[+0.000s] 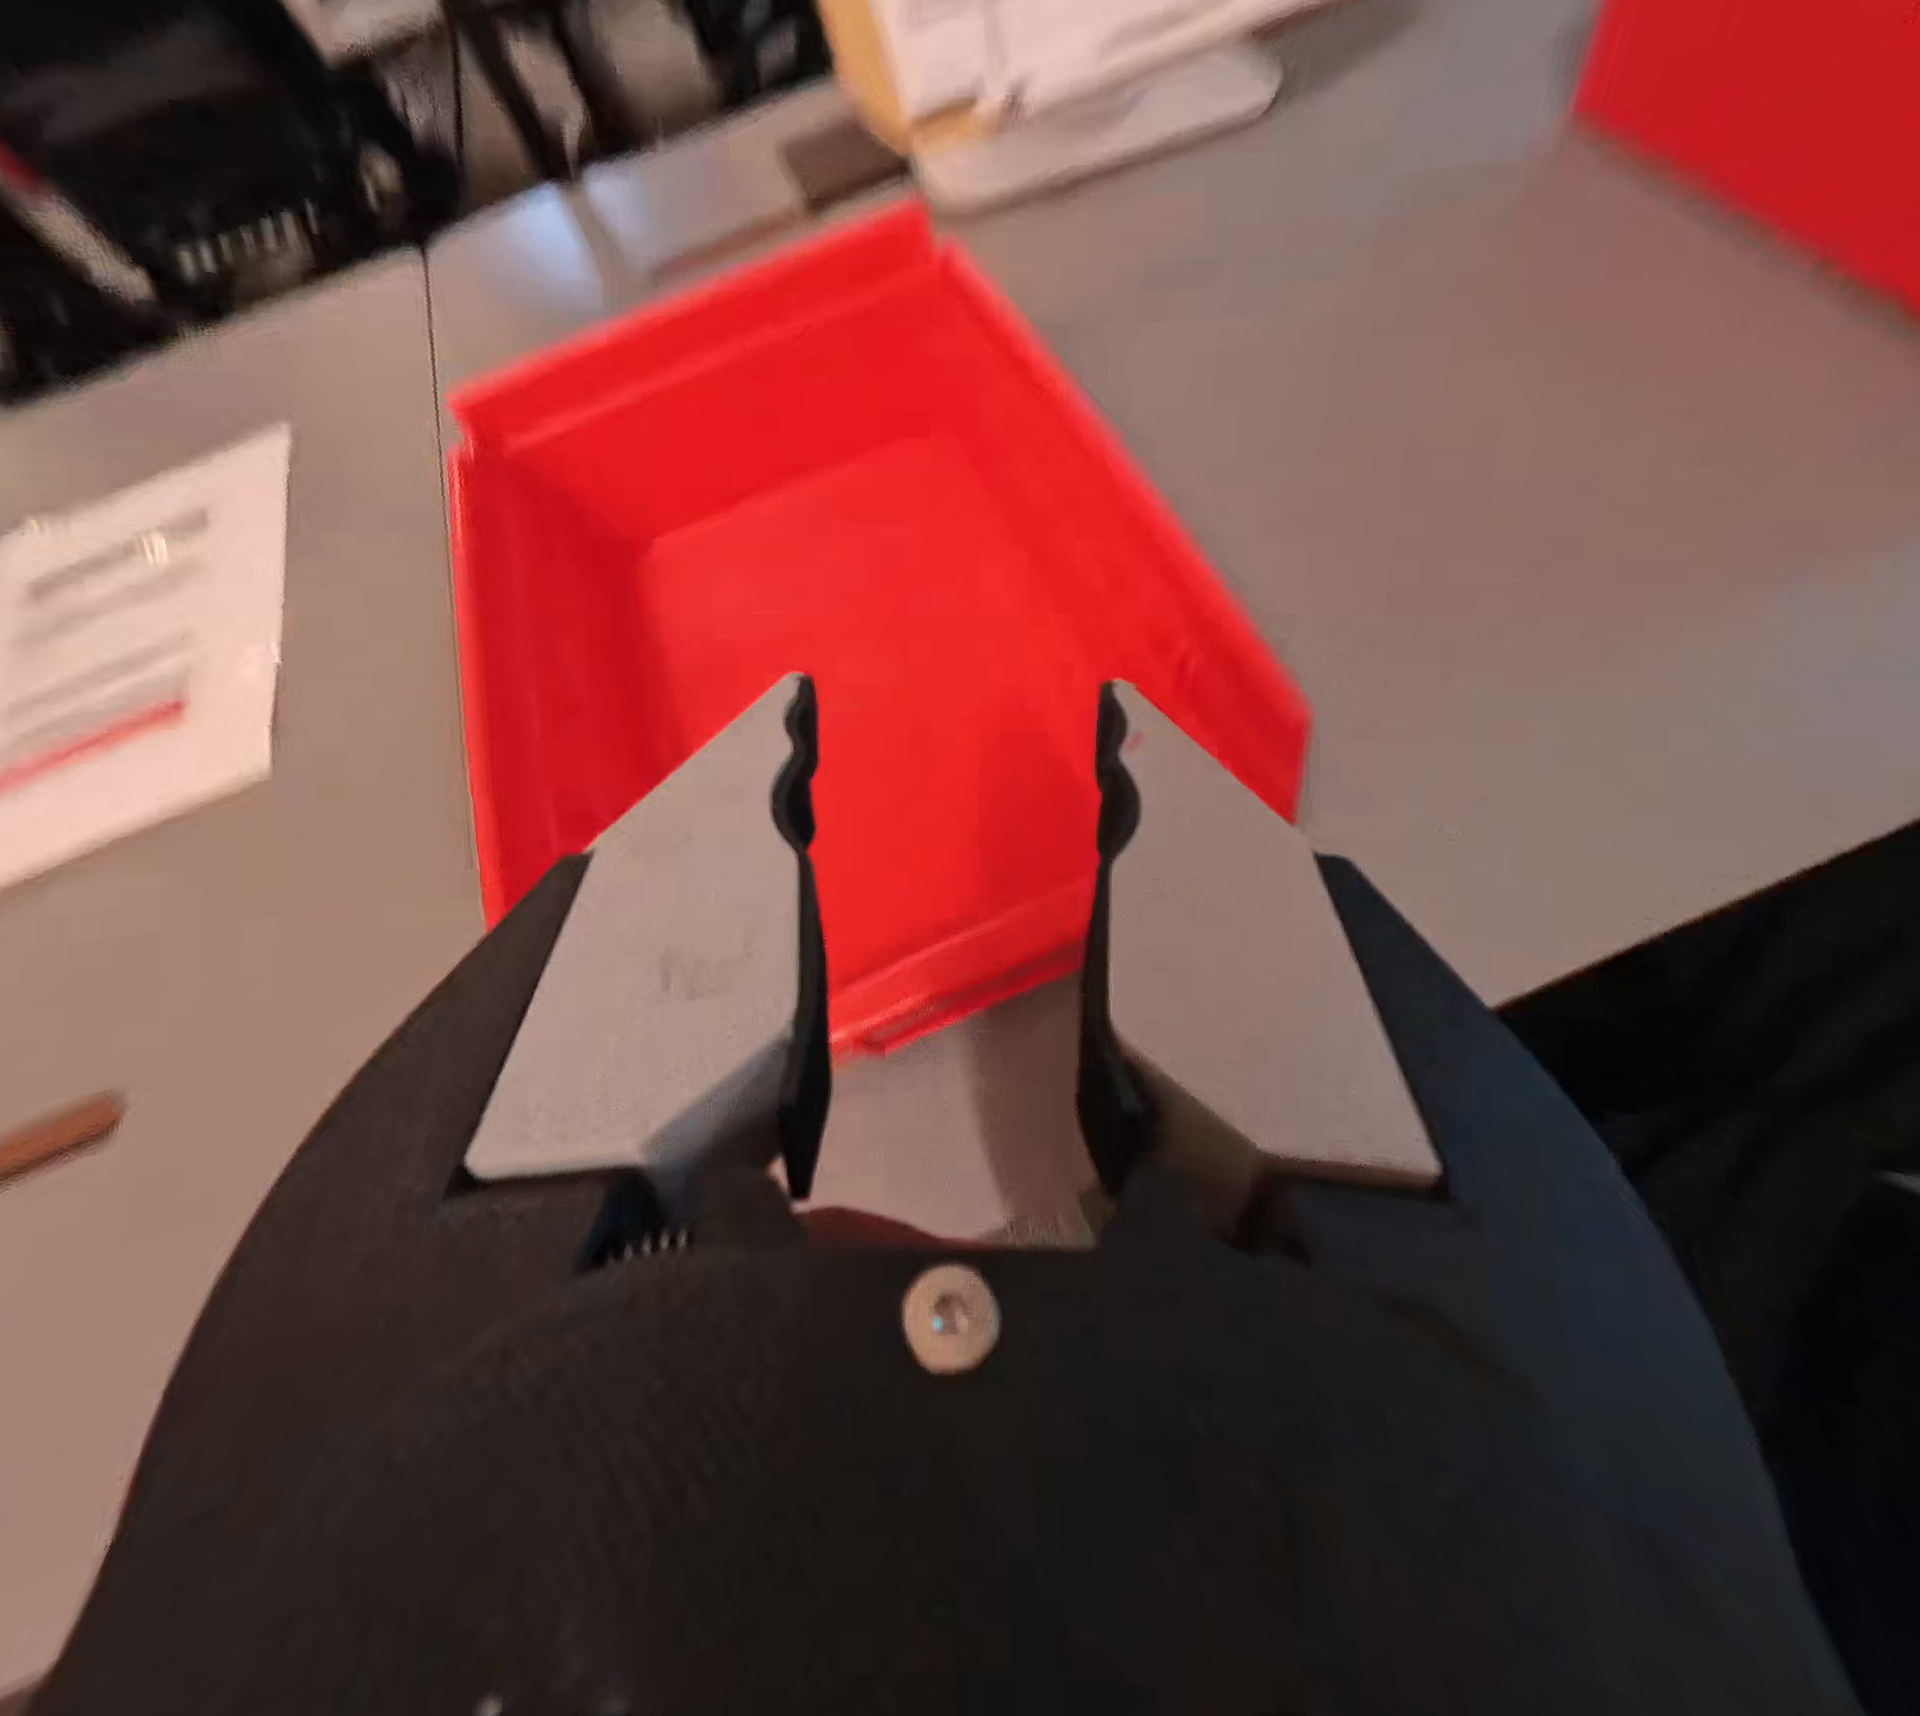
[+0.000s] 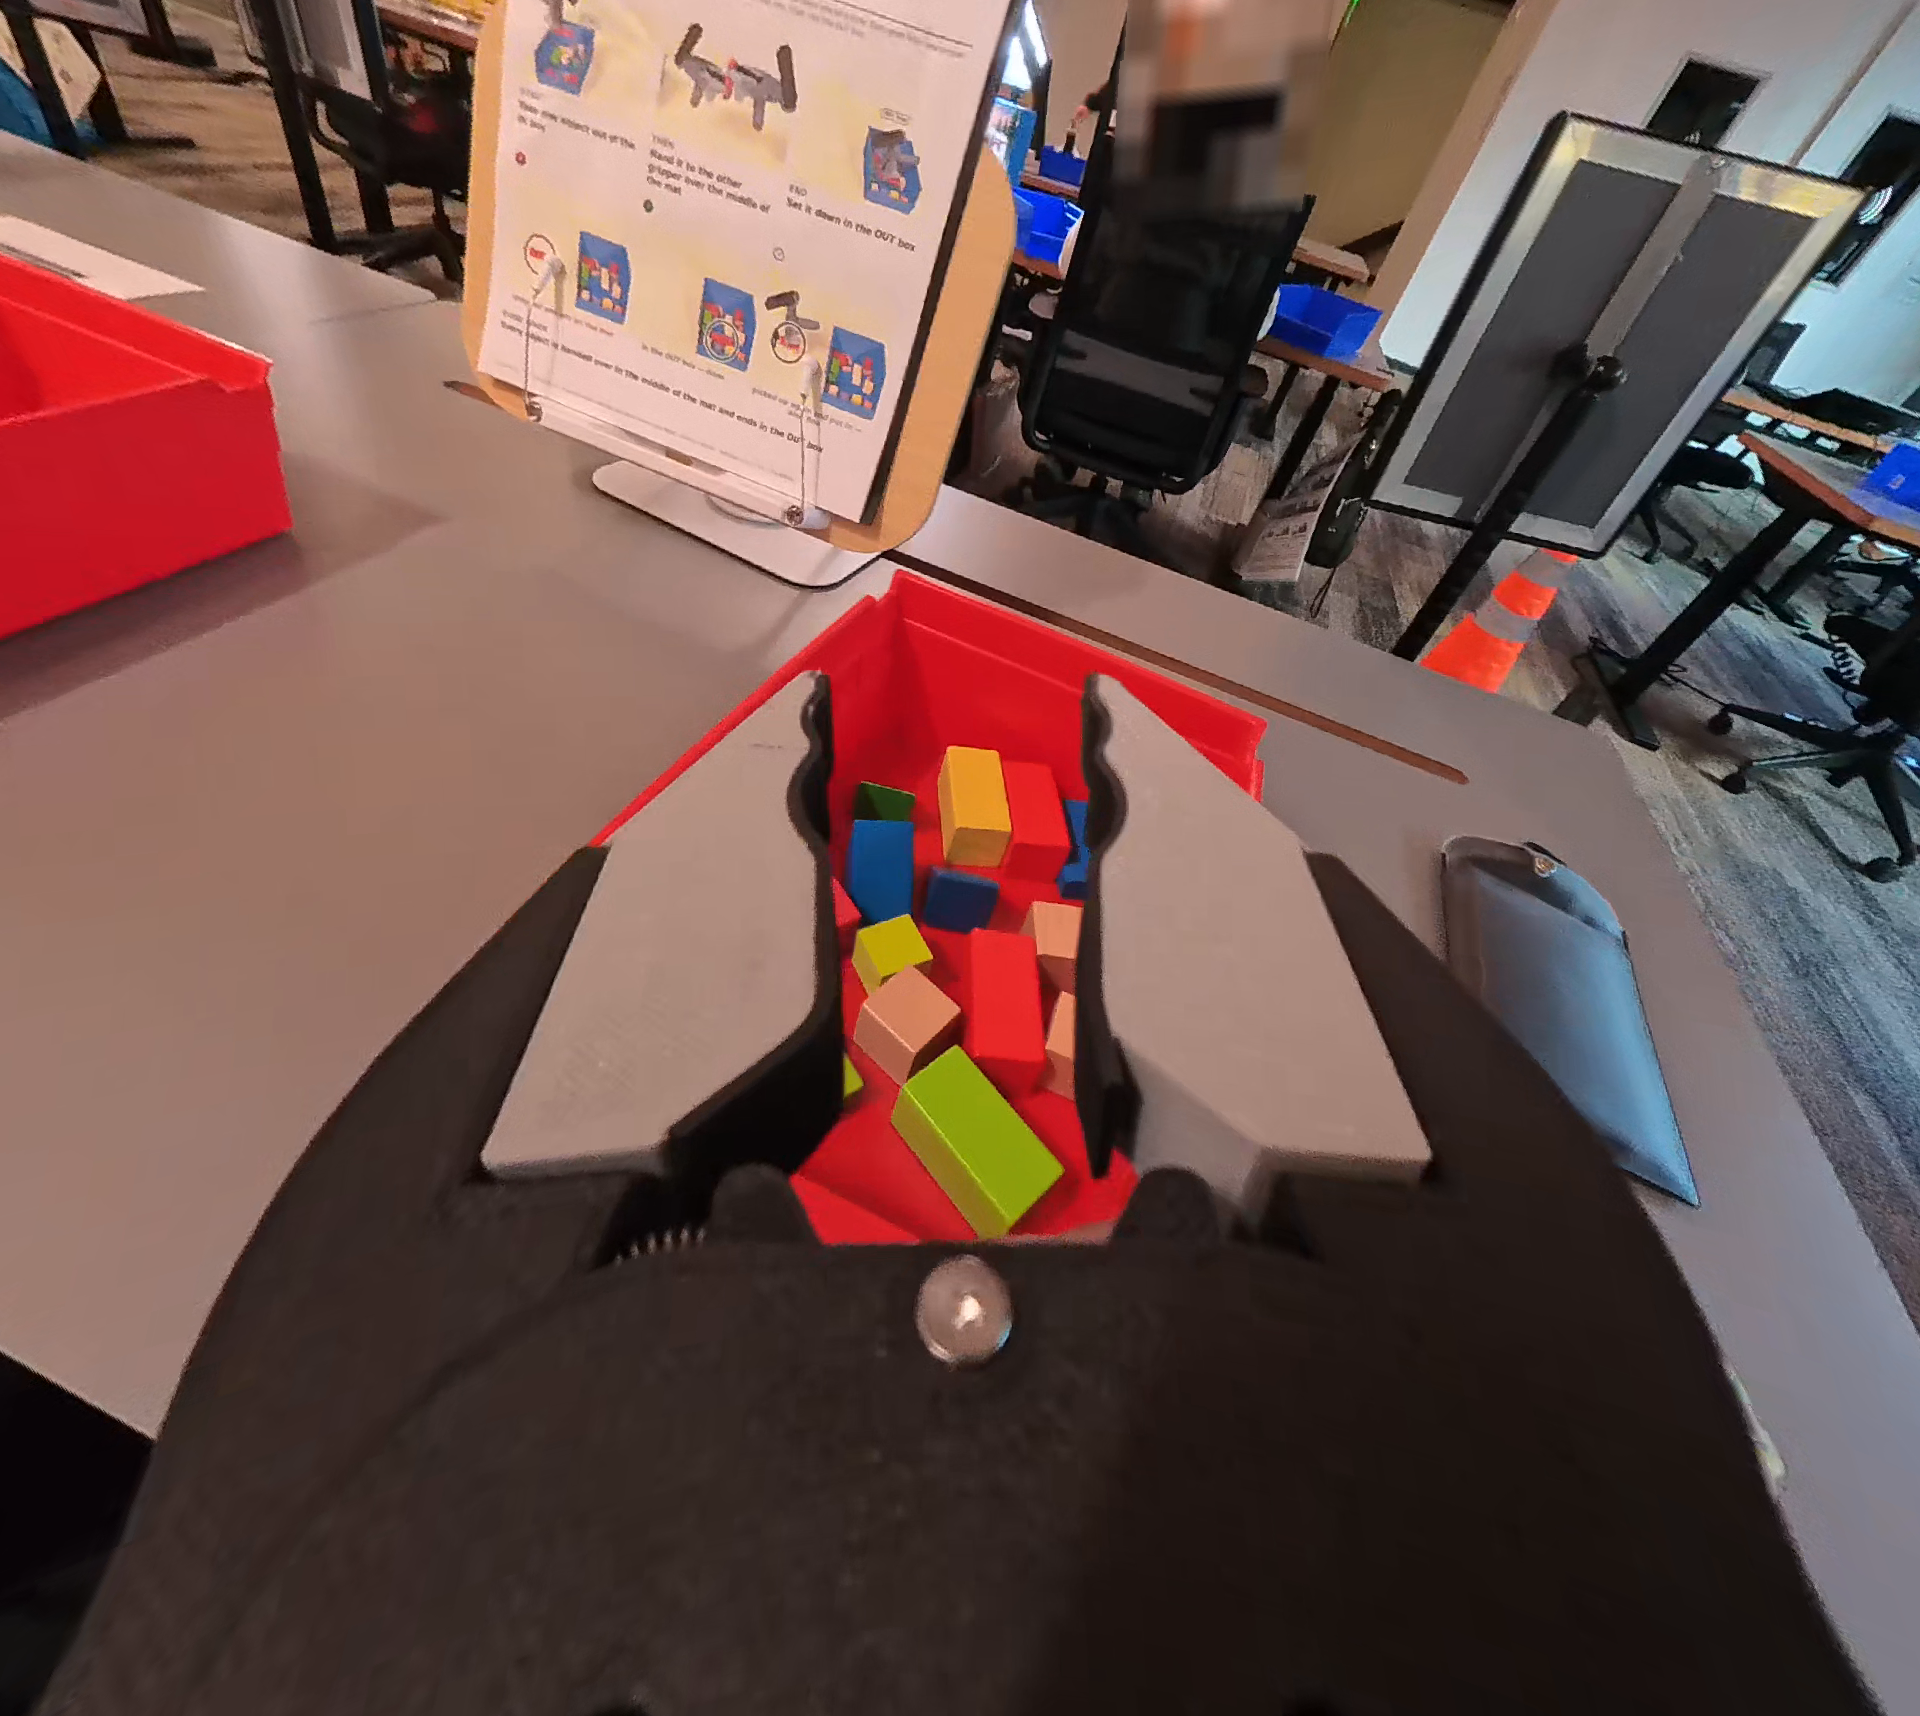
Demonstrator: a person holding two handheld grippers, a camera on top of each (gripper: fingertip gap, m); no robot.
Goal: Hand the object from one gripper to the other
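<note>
A: Where is the object to be handed over?

B: In the right wrist view, somewhere among the coloured blocks (image 2: 961, 970) lying loose in the red bin (image 2: 1195, 716). I cannot tell which block is meant. A long green block (image 2: 975, 1141) lies nearest the camera, at six o'clock in the pile, and a yellow block (image 2: 972, 806) sits toward twelve o'clock.

A: And the right gripper?

B: The right gripper (image 2: 954, 700) hangs above that bin with its jaws apart and nothing between them. My guess is that it is held there to choose a block, the gap already wide enough for one.

A: The left one?

B: The left gripper (image 1: 954, 700) also has its jaws spread and holds nothing. It points down into a second red bin (image 1: 1226, 627), whose floor shows no blocks where I can see it. That view is blurred, so small things could be missed.

A: Why two bins set apart?

B: Probably one supplies and one receives, leaving bare grey table (image 2: 436, 710) between them for the exchange. In the right view the empty-looking bin (image 2: 156, 461) lies at about ten o'clock.

A: Anything else?

B: An instruction sheet on a stand (image 2: 727, 139) stands at twelve o'clock, facing the worker, and a grey pouch (image 2: 1558, 1001) lies at three o'clock.
</note>
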